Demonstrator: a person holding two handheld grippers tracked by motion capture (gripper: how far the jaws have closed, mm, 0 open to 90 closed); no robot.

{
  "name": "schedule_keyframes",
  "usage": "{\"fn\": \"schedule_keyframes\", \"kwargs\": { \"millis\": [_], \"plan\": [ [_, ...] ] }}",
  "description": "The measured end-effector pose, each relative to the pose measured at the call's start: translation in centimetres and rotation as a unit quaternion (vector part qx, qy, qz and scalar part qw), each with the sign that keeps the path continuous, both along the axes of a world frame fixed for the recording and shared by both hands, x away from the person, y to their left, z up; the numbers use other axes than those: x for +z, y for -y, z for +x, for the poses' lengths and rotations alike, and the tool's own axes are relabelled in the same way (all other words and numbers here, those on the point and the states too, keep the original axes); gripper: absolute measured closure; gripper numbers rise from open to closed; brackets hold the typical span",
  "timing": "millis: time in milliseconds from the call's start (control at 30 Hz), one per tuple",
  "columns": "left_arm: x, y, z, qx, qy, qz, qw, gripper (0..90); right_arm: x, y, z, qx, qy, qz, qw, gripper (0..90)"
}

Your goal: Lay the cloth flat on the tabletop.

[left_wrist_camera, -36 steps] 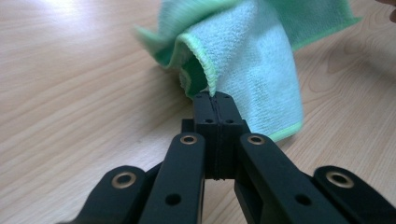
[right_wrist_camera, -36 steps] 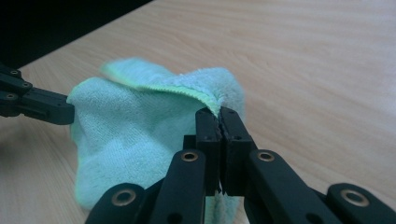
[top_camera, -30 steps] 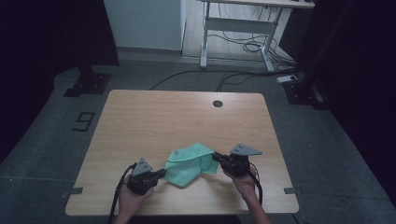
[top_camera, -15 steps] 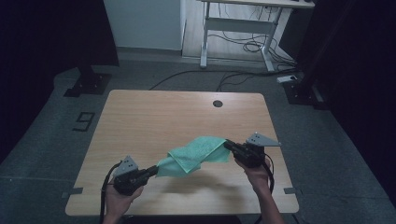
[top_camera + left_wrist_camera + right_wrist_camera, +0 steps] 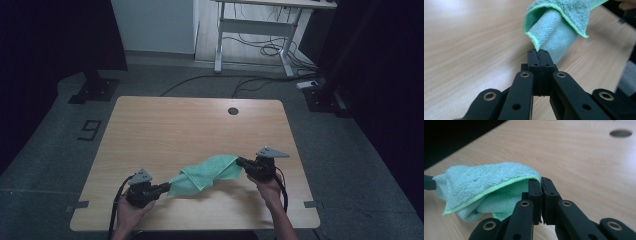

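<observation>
A green microfibre cloth (image 5: 206, 174) hangs stretched between my two grippers over the front of the wooden table (image 5: 190, 125). My left gripper (image 5: 165, 188) is shut on the cloth's lower left corner; in the left gripper view the cloth (image 5: 559, 25) rises from the closed jaw tips (image 5: 539, 53). My right gripper (image 5: 241, 162) is shut on the opposite corner, with the cloth (image 5: 484, 190) draped to the left of its jaw tips (image 5: 541, 181). The cloth's middle sags in folds, and I cannot tell whether it touches the tabletop.
A round cable hole (image 5: 233, 111) sits near the table's far edge. On the floor lie cables (image 5: 260, 50) under a white desk frame, and a marker "9" (image 5: 90, 130) is left of the table.
Both hands have moved apart, the left toward the front left and the right toward the right. The bunched cloth between them has been pulled out long.
</observation>
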State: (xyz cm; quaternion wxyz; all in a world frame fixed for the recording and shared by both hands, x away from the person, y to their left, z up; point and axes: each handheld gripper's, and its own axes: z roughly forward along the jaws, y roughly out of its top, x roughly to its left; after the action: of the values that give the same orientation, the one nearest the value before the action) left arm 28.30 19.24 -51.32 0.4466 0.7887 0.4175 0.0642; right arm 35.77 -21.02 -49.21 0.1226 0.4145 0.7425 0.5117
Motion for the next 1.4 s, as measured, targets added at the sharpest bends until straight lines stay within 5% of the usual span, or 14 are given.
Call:
{"fn": "schedule_keyframes", "kwargs": {
  "millis": [200, 367, 467, 600, 767, 867, 1133, 1400],
  "plan": [
    [-1.3, 0.5, 0.5, 0.0, -0.019, 0.023, 0.9996, 89.1, -2.1, -0.9, 0.8, -0.007, -0.022, -0.033, 0.9992, 78.5],
    [-1.9, 1.3, 0.6, -0.002, -0.021, 0.046, 0.9987, 86.1, -2.4, -1.1, 0.3, -0.029, -0.002, -0.067, 0.9973, 60.1],
    [-2.0, 1.4, 0.7, -0.002, -0.023, 0.048, 0.9986, 82.4, -2.0, -1.0, 0.0, -0.024, 0.007, -0.063, 0.9977, 57.8],
    [-2.0, 1.6, 0.8, 0.001, -0.026, 0.042, 0.9988, 70.2, -1.4, -1.7, -0.9, 0.007, 0.012, -0.045, 0.9989, 49.9],
    [-1.9, 2.2, 0.5, -0.009, -0.028, 0.045, 0.9986, 54.7, -1.2, -5.0, -2.3, 0.07, 0.019, -0.037, 0.9967, 45.6],
    [-2.2, 2.5, 0.4, -0.01, -0.033, 0.048, 0.9983, 56.3, -1.5, -6.1, -2.7, 0.09, 0.018, -0.037, 0.9951, 45.3],
    [-2.4, 2.8, 0.5, -0.01, -0.032, 0.046, 0.9984, 84.8, -3.0, -9.2, -3.7, 0.141, 0.011, -0.046, 0.9889, 42.8],
    [-2.5, 3.0, 0.6, -0.011, -0.034, 0.045, 0.9983, 87.9, -4.4, -10.8, -3.9, 0.158, 0.013, -0.078, 0.9843, 40.0]
  ]
}}
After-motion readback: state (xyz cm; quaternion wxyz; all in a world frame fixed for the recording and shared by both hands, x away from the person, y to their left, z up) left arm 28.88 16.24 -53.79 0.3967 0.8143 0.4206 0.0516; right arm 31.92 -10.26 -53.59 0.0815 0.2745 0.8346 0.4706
